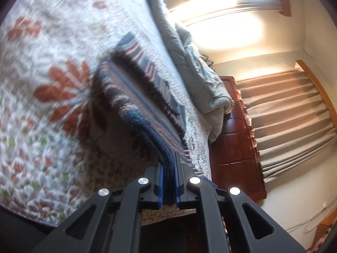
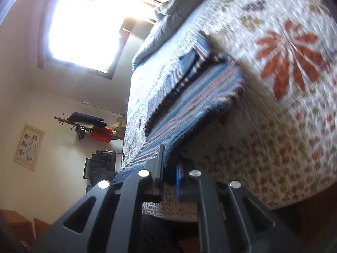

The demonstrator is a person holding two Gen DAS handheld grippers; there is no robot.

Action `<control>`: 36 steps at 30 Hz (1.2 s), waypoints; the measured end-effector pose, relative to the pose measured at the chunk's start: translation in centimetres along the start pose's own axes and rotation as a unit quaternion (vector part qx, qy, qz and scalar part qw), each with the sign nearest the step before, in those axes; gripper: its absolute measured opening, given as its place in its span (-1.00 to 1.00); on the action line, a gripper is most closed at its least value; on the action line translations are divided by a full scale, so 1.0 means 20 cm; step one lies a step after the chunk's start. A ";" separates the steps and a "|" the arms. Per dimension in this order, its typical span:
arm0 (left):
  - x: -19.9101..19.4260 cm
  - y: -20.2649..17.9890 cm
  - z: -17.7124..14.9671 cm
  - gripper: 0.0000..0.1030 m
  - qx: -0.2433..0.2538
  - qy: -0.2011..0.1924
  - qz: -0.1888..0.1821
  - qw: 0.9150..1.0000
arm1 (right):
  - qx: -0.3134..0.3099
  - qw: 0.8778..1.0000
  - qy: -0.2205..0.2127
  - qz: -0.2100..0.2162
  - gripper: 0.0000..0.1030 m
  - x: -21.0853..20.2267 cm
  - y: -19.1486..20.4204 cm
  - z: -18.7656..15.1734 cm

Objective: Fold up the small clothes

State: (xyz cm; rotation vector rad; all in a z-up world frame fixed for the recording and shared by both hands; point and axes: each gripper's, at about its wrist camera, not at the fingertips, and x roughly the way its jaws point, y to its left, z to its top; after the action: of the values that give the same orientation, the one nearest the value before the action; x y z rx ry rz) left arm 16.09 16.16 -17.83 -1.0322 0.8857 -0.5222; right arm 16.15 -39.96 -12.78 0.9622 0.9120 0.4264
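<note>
Both hand-held grippers are clenched on the same small garment, a striped knitted piece (image 1: 134, 97) in blue, pink and dark bands, each pinching one end of its near hem.

The left hand-held gripper (image 1: 169, 187) has the thick blue ribbed edge squeezed flat between its blue pads. The right hand-held gripper (image 2: 168, 175) bites the hem at the opposite corner, though there the cloth between the jaws is in shadow and only its edge shows.

Held by two corners like this, the knitted piece hangs as a taut sheet, its near edge raised above the floral quilt (image 1: 52, 42), while its far part still lies on that quilt, towards the crumpled grey duvet (image 1: 200, 80) heaped at the quilt's far side. It throws a dark shadow on the quilt beneath the raised part, so the near half is clear of the bed.

The grip seems chosen so the hem stays straight and level between the two hands. That would let the near half be carried over the far half without bunching. I judge this as the start of a fold, with the crease not yet made.
</note>
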 end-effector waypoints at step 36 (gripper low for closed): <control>1.05 -0.06 1.25 -0.85 -0.019 0.031 0.092 0.995 | -0.046 0.988 0.050 -0.141 -0.86 1.05 -0.05 1.28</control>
State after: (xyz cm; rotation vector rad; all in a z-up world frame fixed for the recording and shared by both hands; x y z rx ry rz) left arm 48.54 12.79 -18.99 -0.9610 1.0377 -0.3850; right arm 48.99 -39.53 -17.04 0.7195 1.0935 0.2753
